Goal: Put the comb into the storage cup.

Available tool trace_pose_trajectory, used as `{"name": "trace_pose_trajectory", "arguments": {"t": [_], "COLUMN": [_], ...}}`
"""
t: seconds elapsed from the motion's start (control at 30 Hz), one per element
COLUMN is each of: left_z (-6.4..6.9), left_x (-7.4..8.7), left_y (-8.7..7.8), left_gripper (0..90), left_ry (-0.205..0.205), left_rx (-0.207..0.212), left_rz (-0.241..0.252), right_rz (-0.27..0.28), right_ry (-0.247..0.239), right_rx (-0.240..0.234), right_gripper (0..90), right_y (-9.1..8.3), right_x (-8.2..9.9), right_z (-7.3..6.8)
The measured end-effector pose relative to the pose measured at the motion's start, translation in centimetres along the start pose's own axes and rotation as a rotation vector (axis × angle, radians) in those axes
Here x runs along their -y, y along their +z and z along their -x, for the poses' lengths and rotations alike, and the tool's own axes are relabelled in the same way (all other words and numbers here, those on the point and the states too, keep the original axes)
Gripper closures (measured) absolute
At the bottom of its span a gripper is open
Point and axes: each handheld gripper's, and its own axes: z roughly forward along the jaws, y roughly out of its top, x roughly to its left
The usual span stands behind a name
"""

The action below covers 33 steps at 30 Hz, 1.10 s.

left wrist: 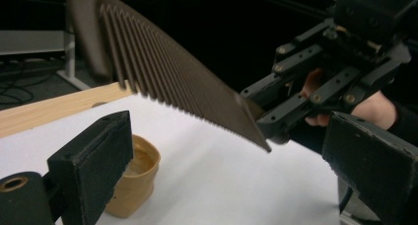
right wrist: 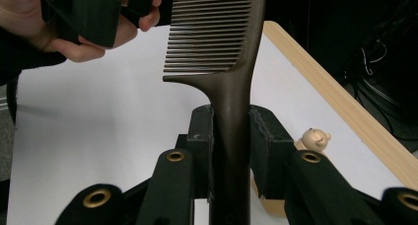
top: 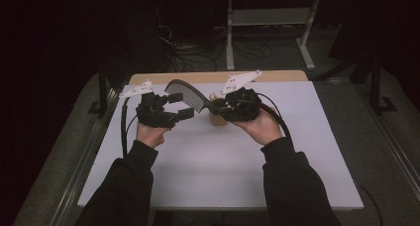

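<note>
My right gripper (top: 218, 106) is shut on the handle of a dark brown comb (top: 185, 93), which it holds above the white table (top: 213, 171). In the right gripper view the handle (right wrist: 231, 136) stands upright between the two pads, with the teeth (right wrist: 212, 32) above. The comb's toothed end reaches toward my left gripper (top: 181, 105), which is open. In the left gripper view the comb (left wrist: 172, 77) hangs beyond the wide-apart jaws without touching them. A small tan wooden cup (left wrist: 135, 178) with a bear figure (right wrist: 315, 138) stands on the table under the right gripper.
A wooden strip (top: 198, 77) runs along the table's far edge. Beyond it, a white shelf frame (top: 267, 18) and loose cables (top: 247, 50) sit on the dark floor. Metal rails flank the table on both sides.
</note>
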Motion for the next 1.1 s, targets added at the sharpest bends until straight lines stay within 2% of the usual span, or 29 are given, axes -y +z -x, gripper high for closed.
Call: {"name": "trace_pose_trajectory", "arguments": {"t": [0.13,0.23,0.33,0.53,0.63,0.83,0.97,1.1], "left_z": [-0.2,-0.3,-0.3,-0.5,-0.6,-0.8,-0.8,-0.7], "left_x": [0.0,-0.1,-0.2,-0.2,-0.3,-0.2,-0.2,-0.2], "left_y": [0.0,-0.2,-0.2,-0.3,-0.3,-0.2,-0.2,-0.2], "left_gripper": [7.3,11.5,14.7,19.3,20.9,31.0,33.4,39.5], "left_ry": [-0.013,-0.026,-0.031,-0.049,-0.071,-0.082,-0.083,-0.083], "left_rx": [0.0,0.005,-0.006,0.006,0.019,-0.015,-0.023,-0.034], "left_rz": [0.01,0.032,0.033,0.052,0.07,0.069,0.066,0.062], "right_rz": [0.007,0.005,0.011,0.011,0.013,0.021,0.027,0.03], "right_ry": [-0.003,-0.009,-0.013,-0.013,-0.014,-0.011,-0.004,0.003], "right_rx": [-0.003,-0.006,-0.004,-0.005,-0.006,-0.008,-0.007,0.001], "right_gripper": [71.3,71.3,71.3,71.3,71.3,71.2,71.2,71.2], "right_y": [0.4,0.7,1.0,1.5,1.8,2.3,2.6,3.0], "right_x": [-0.1,0.0,0.0,0.0,0.1,0.2,0.2,0.3], "right_z": [-0.2,-0.3,-0.4,-0.7,-0.8,-0.9,-0.9,-0.9]}}
